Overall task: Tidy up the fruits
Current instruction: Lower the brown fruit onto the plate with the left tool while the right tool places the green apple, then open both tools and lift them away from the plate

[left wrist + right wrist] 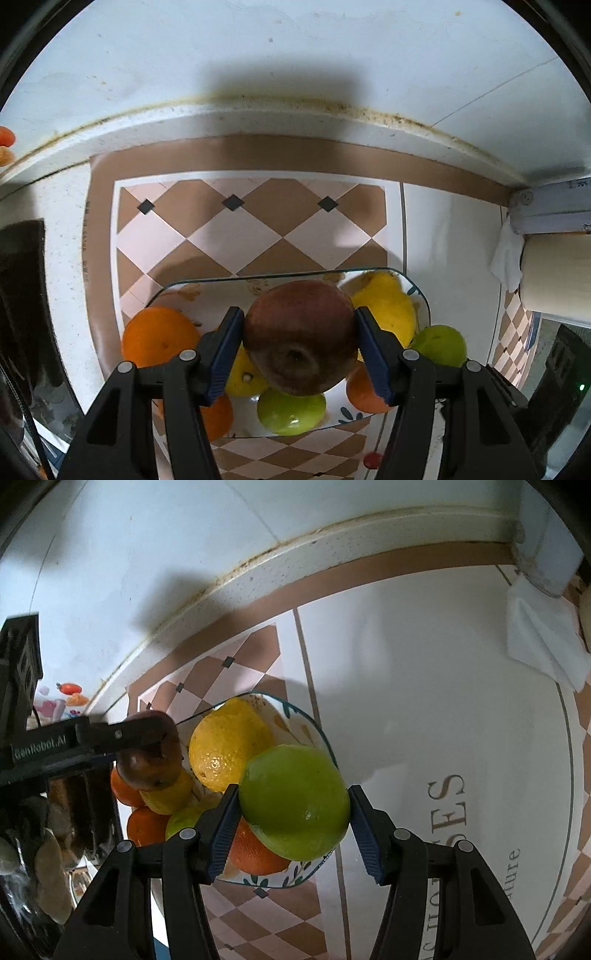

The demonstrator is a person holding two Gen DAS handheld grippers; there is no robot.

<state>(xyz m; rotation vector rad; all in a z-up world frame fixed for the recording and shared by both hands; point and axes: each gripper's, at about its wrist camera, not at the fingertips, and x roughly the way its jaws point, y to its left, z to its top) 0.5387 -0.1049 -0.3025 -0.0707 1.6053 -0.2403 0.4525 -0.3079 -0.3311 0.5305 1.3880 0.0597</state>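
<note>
Gripping a dull red-brown apple (301,336) between ribbed blue pads, left tool (300,347) — jaws partway apart, pressed to both flanks of the fruit, blossom end turned toward the lens. Clamped likewise on a glossy green apple (295,805), right tool (293,827), pads touching its left and right sides. Both fruits carried above the glass plate (424,299), not resting in it as far as can be told.

Judged as midway: two apples lifted out or about to be set down, the rest still heaped together, no sorted groups visible anywhere.

Just beneath in the left wrist view, a second green apple (291,413), smooth and waxy, beside a small yellow citrus (245,380) with a stem nub. Flanking these, oranges (159,338) with pebbled skin — one at the left rim, another at the right near a third green fruit (439,345). Behind, a large lemon-yellow fruit (229,749), dimpled rind, rounded and bulky.

Plate itself clear glass with rounded corners and a printed leaf pattern, sitting on a smooth mat (229,236) of tan and pale-pink diamonds with small black squares. Under that, pale speckled worktop (62,199), hard and stone-like. Farthest back, a grimy sealant seam and glossy white wall tiles (295,55), with a crumpled white tissue (543,635) at the right.
</note>
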